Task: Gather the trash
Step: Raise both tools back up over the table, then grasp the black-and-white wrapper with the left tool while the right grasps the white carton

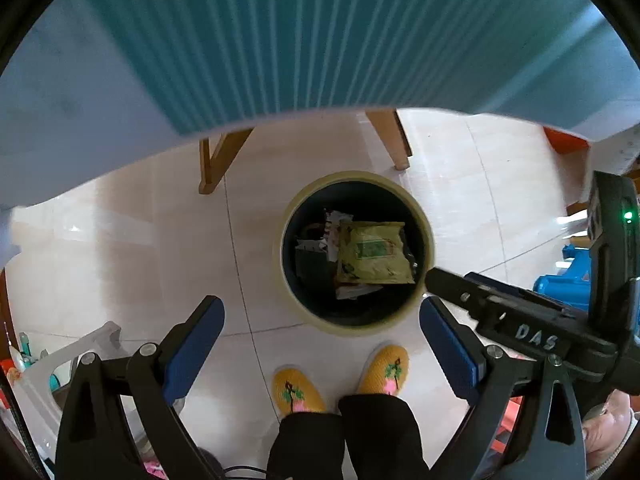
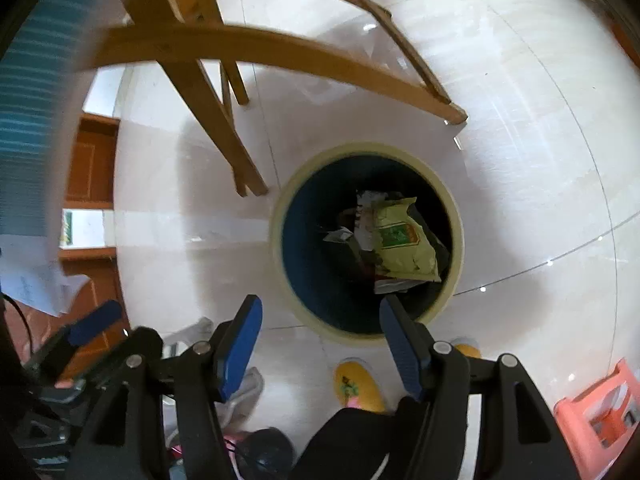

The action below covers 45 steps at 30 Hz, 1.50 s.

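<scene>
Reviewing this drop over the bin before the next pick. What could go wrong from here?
1. Left gripper and right gripper sit close together above the trash bin; they could collide.
2. The yellow-green wrapper rides high on the pile; it may spill when more is added.
3. The slippers stand near the bin, which could get kicked.

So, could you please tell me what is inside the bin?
In the bin, a yellow-green packet lies on top of white paper scraps and darker wrappers. Whatever sits beneath that pile is covered.
</scene>
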### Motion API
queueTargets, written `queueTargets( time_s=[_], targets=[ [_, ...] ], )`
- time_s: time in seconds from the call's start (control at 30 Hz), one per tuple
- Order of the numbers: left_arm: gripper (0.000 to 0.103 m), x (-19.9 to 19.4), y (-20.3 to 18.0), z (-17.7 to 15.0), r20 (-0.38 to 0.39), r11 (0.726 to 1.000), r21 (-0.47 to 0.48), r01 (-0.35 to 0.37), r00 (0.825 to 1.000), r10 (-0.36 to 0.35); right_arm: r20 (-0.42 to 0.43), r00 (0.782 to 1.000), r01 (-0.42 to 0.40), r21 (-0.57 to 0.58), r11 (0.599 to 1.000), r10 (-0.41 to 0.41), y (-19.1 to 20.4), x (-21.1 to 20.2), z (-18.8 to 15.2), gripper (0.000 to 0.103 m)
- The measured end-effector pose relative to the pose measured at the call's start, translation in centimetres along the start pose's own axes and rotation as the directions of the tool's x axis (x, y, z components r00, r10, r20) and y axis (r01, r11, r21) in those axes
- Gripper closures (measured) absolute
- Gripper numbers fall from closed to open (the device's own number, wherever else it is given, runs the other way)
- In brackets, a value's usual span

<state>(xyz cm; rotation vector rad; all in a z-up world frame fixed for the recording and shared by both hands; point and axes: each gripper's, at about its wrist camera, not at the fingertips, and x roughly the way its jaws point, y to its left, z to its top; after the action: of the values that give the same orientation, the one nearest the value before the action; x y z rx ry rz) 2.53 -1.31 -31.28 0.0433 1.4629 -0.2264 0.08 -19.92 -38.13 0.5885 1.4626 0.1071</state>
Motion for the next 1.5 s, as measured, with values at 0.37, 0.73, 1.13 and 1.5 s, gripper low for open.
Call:
queueTargets(
  time_s=[0.37,0.73,1.13,1.5],
  targets=[
    [0.006,-14.7,-2.1,-1.7,0.083,0.998,0.048,0.048,0.995,-0.052,0.106,0.992,-0.074,0.022,0.997,0.072,3.7,-12.6,-3.0,0.041],
    [0.006,-28.8,-3.5,0.1,0.288,0.998,0.04,0.042,0.956,-0.051,0.2,0.969,-0.129,-0.088,0.988,0.144,8.9,-25.8,-4.8,0.04],
    [0.006,-39.2,-6.7,2.8,0.488,0.999,0.034,-0.002,0.873,-0.015,0.321,0.922,-0.135,-0.263,0.955,0.219,13.0,-36.1,-2.4,0.039],
    [0.006,-42.6,-7.4,5.3,0.558,0.998,-0.04,-0.047,0.828,0.061,0.368,0.895,-0.108,-0.368,0.924,0.251,14.4,-39.8,2.3,0.039]
  ],
)
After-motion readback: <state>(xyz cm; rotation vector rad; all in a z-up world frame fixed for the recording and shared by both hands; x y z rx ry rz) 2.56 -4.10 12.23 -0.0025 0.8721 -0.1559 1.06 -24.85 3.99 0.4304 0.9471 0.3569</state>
